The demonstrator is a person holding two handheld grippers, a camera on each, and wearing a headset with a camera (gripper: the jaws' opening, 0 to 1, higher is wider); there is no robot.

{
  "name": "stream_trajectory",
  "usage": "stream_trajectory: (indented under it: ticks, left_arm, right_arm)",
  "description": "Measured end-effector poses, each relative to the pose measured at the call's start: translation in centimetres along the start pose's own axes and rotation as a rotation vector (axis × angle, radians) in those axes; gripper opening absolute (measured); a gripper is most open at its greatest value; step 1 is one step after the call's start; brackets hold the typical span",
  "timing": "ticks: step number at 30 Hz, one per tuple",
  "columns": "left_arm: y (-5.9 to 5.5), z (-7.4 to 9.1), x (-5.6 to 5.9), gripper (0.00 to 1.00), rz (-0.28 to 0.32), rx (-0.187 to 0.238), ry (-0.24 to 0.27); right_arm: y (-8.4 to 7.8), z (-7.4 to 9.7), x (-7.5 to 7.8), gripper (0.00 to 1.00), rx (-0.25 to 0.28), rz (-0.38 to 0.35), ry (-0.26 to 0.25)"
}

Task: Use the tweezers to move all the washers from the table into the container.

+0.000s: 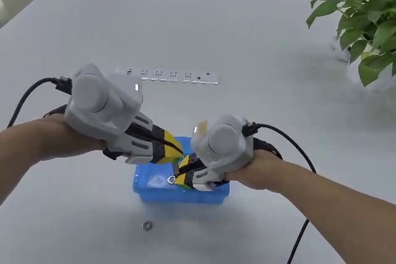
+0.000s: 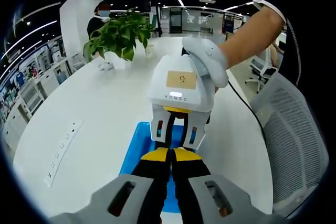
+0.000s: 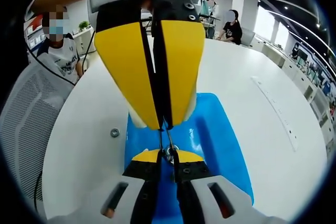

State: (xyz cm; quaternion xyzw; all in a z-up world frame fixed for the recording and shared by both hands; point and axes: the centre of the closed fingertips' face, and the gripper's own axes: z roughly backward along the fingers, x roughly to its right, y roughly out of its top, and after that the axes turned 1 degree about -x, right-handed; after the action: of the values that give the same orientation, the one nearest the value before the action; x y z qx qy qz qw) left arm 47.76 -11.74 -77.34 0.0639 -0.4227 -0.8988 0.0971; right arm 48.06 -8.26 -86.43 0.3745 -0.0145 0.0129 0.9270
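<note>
In the head view, the left tool (image 1: pixel 178 151) and the right tool (image 1: pixel 182 174) are held tip to tip above the blue container (image 1: pixel 148 191). 1 loose washer (image 1: pixel 147 225) is seen on the counter (image 1: pixel 247 47), nearer the person than both tools.

In the left gripper view, the left tool (image 2: pixel 170 156) is seen narrow, its jaws almost together. The right tool (image 2: pixel 177 142) is met directly ahead, and the container (image 2: pixel 135 148) lies below both.

In the right gripper view, the tweezers (image 3: pixel 164 137) are clamped in the left tool (image 3: pixel 161 121), with their prongs reaching into the narrow gap of the right tool (image 3: pixel 168 157). A 2nd washer (image 3: pixel 169 153) is seen at the prong tips. Whether the right tool presses on the tweezers cannot be told. The loose washer (image 3: pixel 114 132) lies left of the right tool, beside the container (image 3: pixel 220 145).
</note>
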Motion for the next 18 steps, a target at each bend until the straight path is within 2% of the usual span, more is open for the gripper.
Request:
stream_trajectory:
  ticks: [18]
  left_arm:
    - [1.7, 1.7, 0.6, 0.05, -0.039, -0.002, 0.013]
  right_arm:
    - [1.9, 1.6, -0.3, 0.12, 0.025, 0.029, -0.035]
